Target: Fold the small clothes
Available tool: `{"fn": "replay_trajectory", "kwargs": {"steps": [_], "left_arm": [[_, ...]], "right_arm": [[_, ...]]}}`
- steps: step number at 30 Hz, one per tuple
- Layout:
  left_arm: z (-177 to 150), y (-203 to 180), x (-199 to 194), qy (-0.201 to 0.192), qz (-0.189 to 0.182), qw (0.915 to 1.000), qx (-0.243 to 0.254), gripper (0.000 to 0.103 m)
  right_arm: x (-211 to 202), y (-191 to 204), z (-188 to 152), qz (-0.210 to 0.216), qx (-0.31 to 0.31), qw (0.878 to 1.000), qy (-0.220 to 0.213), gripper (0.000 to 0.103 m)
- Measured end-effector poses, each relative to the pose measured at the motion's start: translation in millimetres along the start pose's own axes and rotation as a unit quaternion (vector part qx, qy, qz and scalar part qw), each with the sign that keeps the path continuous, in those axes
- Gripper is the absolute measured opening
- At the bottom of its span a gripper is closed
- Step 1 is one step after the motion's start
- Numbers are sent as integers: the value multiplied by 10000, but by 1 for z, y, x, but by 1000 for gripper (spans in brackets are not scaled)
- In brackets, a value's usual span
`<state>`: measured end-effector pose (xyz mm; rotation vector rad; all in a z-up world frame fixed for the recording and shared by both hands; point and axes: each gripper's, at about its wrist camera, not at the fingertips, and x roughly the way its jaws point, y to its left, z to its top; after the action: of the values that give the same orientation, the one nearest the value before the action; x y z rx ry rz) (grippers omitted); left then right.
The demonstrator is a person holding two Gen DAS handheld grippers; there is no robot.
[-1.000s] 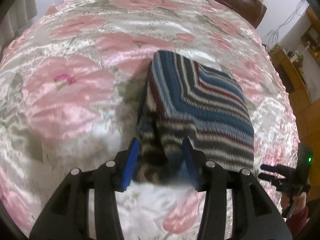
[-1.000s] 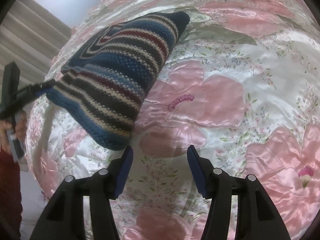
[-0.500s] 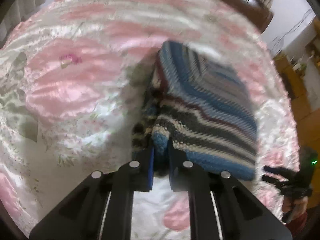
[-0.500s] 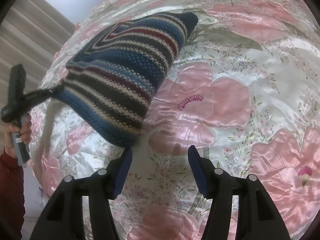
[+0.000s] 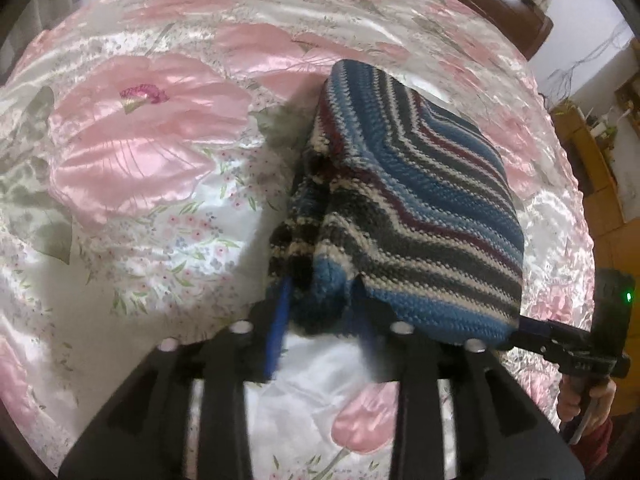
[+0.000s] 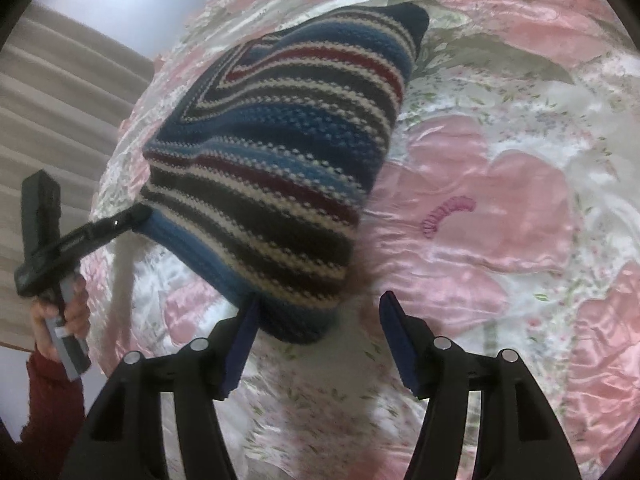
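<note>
Fingers (image 5: 280,320) of the left gripper (image 5: 320,320) are seen closed on a thick bunched corner of the knit (image 5: 404,208), blue pads pressed into the blue hem on either side. Fingers (image 6: 394,340) of the right gripper (image 6: 320,344) are spread wide, and the opposite near corner of the knit (image 6: 280,184) hangs between the pads without being pinched (contact with the left pad cannot be ruled out). In the left view the right gripper (image 5: 536,336) is seen reaching in at the knit's lower right corner, held by a hand (image 5: 588,396) in a red sleeve. The striped knit is lifted at its near edge and slopes down toward the far end, which appears to rest on the floral bedspread (image 5: 132,152); a shadow is cast beneath it. Several layers are visible at the left edge, so at least one fold is judged to be already made. What is left, by this reading: the second corner is to be gripped, the near edge carried over to the far edge, and the bundle laid flat and smoothed. No other clothes are seen on the bed, so the number remaining cannot be told.
</note>
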<state>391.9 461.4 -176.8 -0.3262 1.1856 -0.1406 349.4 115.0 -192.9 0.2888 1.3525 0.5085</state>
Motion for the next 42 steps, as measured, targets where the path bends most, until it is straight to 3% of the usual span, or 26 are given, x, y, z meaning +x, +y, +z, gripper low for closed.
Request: {"fn": "replay_trajectory", "kwargs": {"steps": [3, 7, 9, 12, 17, 21, 25, 31, 34, 35, 39, 42], "left_arm": [[0, -9, 0, -62, 12, 9998, 172, 48], [1, -6, 19, 100, 229, 9994, 231, 47], [2, 1, 29, 193, 310, 9992, 163, 43], [2, 14, 37, 322, 16, 9992, -241, 40], [-2, 4, 25, 264, -85, 9994, -193, 29], [-15, -7, 25, 362, -306, 9988, -137, 27], [-27, -10, 44, 408, -214, 9989, -94, 28], [-27, -9, 49, 412, -176, 9990, 2, 31], [-24, -12, 43, 438, -176, 9989, 71, 36], [-22, -14, 38, 464, -215, 9987, 85, 39], [-13, -13, 11, 457, -493, 9977, 126, 53], [12, -13, -8, 192, -403, 9988, 187, 57]], "right_arm": [[10, 0, 5, 126, 162, 9998, 57, 62], [31, -4, 10, 307, 418, 9984, 245, 59], [38, -6, 10, 467, 489, 9972, 321, 42], [37, -4, 9, 451, 361, 9980, 242, 27], [0, 7, 7, 287, 53, 9995, -95, 22], [-16, 2, 5, 33, -32, 9999, -103, 21], [15, -15, -3, -185, 148, 9994, 255, 21], [32, -16, -2, -304, 137, 9990, 299, 23], [32, -5, 1, -313, -6, 9990, 317, 33], [28, -3, 3, -291, -31, 9991, 310, 43], [-2, 2, 12, -242, -283, 9993, -12, 52], [-18, 1, 29, -249, -276, 9991, -194, 55]]}}
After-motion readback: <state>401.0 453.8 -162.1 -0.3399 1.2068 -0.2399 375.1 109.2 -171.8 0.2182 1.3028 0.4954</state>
